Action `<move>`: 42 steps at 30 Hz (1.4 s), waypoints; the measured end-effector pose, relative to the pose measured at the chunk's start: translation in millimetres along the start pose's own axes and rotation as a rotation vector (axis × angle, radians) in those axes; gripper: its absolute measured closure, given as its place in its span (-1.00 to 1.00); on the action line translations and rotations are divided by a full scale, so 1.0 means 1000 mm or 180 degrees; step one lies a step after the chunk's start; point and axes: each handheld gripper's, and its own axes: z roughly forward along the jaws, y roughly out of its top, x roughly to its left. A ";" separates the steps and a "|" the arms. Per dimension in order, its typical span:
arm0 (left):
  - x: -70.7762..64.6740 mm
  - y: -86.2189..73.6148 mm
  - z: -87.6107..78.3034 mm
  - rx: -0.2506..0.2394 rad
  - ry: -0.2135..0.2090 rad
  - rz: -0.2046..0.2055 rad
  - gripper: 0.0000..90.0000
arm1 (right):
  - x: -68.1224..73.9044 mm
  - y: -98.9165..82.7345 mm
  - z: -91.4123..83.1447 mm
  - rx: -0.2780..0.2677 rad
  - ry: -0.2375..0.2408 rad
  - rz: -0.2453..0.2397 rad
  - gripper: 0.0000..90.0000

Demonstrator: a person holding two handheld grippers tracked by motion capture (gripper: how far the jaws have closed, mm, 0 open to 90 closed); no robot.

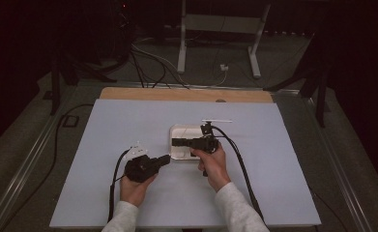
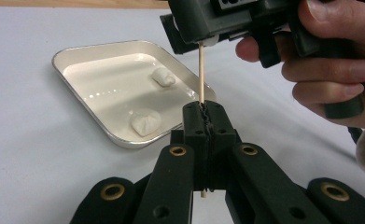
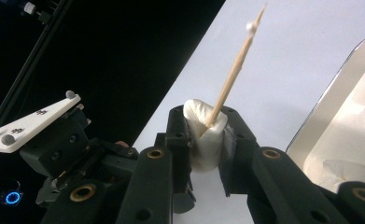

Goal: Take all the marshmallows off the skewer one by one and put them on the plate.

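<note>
My left gripper (image 2: pixel 203 109) is shut on a thin wooden skewer (image 2: pixel 201 70) and holds it upright. The skewer rises into my right gripper (image 2: pixel 208 21), held in a hand just above. In the right gripper view the right gripper (image 3: pixel 203 116) is shut on a white marshmallow (image 3: pixel 202 140), and the skewer (image 3: pixel 236 65) runs through the marshmallow with its pointed tip past it. A white tray (image 2: pixel 77 51) beside the grippers holds two more marshmallows (image 2: pixel 164 78) (image 2: pixel 145 122). From above, the left gripper (image 1: pixel 166 159) sits under the right gripper (image 1: pixel 175 142) at the tray's (image 1: pixel 181 129) near left edge.
The tray lies mid-table on a pale sheet (image 1: pixel 128 121). A thin pale stick (image 1: pixel 217 121) lies just behind the tray. Black cables (image 1: pixel 239 164) trail from both grippers toward the near edge. A wooden strip (image 1: pixel 186 94) borders the far side, with stand legs (image 1: pixel 181 43) beyond.
</note>
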 end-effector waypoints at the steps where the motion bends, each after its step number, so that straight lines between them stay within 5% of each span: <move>1: 0.000 0.000 0.000 -0.0003 -0.0013 -0.0004 1.00 | 0.000 0.000 0.000 -0.0002 0.0006 0.0003 0.70; 42: 0.001 -0.002 -0.003 0.0309 -0.0057 0.0318 1.00 | -0.014 0.015 -0.028 -0.0137 -0.0109 0.0100 0.84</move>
